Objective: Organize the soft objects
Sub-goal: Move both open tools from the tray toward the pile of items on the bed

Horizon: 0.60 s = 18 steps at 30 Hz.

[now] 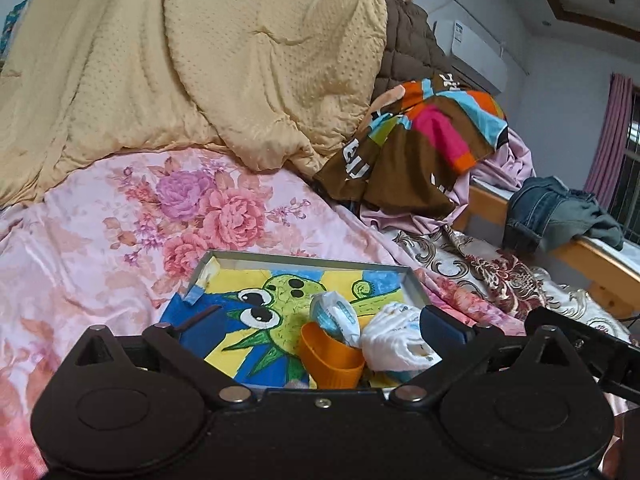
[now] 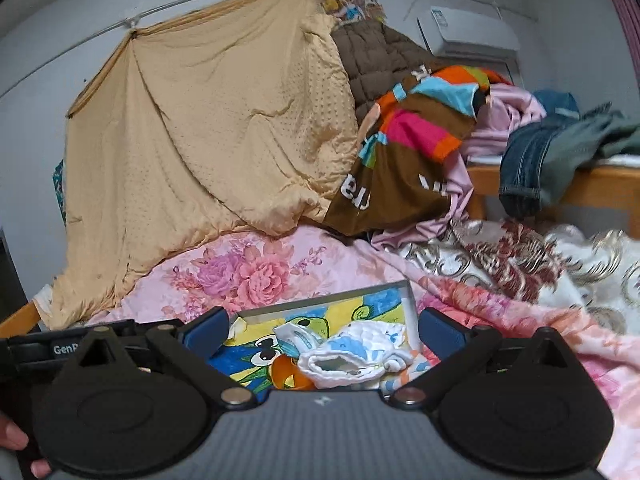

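Note:
A shallow metal tray (image 1: 304, 258) with a cartoon picture inside lies on the pink floral bedspread (image 1: 100, 216). In it sit an orange cup (image 1: 330, 358), a small blue-and-white packet (image 1: 336, 318) and a rolled white cloth (image 1: 394, 338). My left gripper (image 1: 320, 326) is open just above the tray, with these items between its blue pads (image 1: 202, 326). My right gripper (image 2: 324, 330) is open over the same tray (image 2: 320, 298), above the white cloth (image 2: 352, 354), packet (image 2: 298, 338) and cup (image 2: 286, 374).
A tan quilt (image 1: 200, 60) hangs at the back. A brown multicoloured garment (image 1: 416, 140), lilac cloth (image 1: 504, 160) and jeans (image 1: 552, 216) on a wooden rail (image 1: 592, 258) lie to the right. A patterned blanket (image 2: 520, 268) covers the right side.

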{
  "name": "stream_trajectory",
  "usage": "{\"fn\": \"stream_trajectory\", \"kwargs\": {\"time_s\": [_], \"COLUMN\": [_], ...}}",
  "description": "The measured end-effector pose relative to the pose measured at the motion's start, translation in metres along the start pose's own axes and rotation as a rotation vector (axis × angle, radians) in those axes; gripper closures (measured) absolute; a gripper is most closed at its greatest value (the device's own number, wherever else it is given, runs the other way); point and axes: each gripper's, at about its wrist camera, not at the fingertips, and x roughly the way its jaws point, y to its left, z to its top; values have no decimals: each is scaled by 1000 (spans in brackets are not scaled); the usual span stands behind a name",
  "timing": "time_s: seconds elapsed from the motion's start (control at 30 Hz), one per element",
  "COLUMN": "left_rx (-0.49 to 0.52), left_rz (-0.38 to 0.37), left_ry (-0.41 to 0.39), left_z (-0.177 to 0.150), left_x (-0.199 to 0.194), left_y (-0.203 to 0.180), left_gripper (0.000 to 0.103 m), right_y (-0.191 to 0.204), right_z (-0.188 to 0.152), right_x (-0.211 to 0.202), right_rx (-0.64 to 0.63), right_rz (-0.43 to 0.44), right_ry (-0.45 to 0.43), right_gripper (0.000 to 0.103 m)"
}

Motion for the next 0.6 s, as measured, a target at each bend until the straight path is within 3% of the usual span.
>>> {"fn": "stream_trajectory", "kwargs": {"time_s": [0.37, 0.6], "left_rx": [-15, 9], "left_rz": [23, 44], "left_ry": [0, -33], "left_z": [-21, -50], "left_x": [-62, -97], "left_y": [17, 11], "left_gripper": [1, 1], "right_y": [18, 18], "right_z": [-5, -14], "right_x": [-57, -87], "right_rx": [-19, -21], "right_rz": [2, -12], "right_ry": [3, 10], "right_gripper": [0, 0]}}
